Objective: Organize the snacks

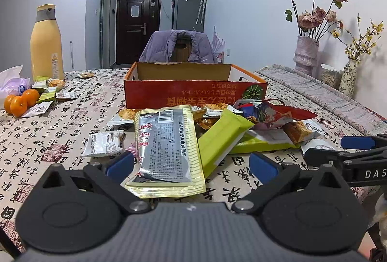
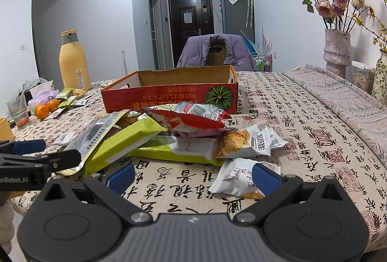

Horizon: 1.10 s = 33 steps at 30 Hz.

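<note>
Left gripper (image 1: 192, 166) is being held wide apart, released, low over the desk (image 1: 48, 131); the near end of the silver-and-yellow packet (image 1: 167, 148) is lying between its blue fingers (image 1: 120, 163), contact not being made as far as can be told. Right gripper (image 2: 193, 177) is likewise being kept spread, nothing clamped; a white snack packet (image 2: 235, 177) is sitting just at its right finger (image 2: 265, 179), partly covered by it, touching or not cannot be told. The snack pile is being shown in front of the red cardboard box (image 1: 193, 90): green bar pack (image 1: 221, 136) leaning on the silver packet, a second green pack (image 2: 174, 150) mostly buried under it, red crinkled bag (image 2: 191, 118) on top, cracker packet (image 2: 249, 141) at the right edge. Box interior is being hidden by its near wall from both views; contents cannot be told. A second small group of packets (image 1: 52, 92) is lying well apart at far left beside the oranges (image 1: 20, 102) and the yellow bottle (image 1: 46, 44). Print on the wrappers is being seen upside down or too small to read. The other gripper's body is being cut off at the frame edge in each view.
</note>
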### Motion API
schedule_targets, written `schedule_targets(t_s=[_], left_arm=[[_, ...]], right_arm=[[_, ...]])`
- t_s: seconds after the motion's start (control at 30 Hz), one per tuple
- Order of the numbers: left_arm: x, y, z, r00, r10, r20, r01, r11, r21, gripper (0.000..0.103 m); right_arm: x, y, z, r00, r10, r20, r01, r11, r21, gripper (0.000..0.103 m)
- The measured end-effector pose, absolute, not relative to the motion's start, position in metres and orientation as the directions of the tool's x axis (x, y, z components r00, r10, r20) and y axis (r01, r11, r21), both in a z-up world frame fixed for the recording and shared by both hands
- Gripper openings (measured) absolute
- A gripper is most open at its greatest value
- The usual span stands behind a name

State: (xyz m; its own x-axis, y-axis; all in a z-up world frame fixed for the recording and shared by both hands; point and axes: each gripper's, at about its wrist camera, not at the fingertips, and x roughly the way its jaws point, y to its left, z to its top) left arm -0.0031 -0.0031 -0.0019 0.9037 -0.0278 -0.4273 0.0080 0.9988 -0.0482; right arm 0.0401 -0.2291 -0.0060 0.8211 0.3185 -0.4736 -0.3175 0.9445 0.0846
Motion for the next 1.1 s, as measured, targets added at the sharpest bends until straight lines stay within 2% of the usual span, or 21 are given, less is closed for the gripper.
schedule_targets(t_s=[1.1], left_arm=[[-0.0050, -0.0043, -0.0002, 0.905, -0.033, -0.424, 0.012, 0.999, -0.050, 0.103]], right_arm=[[0.0401, -0.2292, -0.0052, 0.821, 0.318, -0.474, -0.317, 0.945, 0.085, 0.103]])
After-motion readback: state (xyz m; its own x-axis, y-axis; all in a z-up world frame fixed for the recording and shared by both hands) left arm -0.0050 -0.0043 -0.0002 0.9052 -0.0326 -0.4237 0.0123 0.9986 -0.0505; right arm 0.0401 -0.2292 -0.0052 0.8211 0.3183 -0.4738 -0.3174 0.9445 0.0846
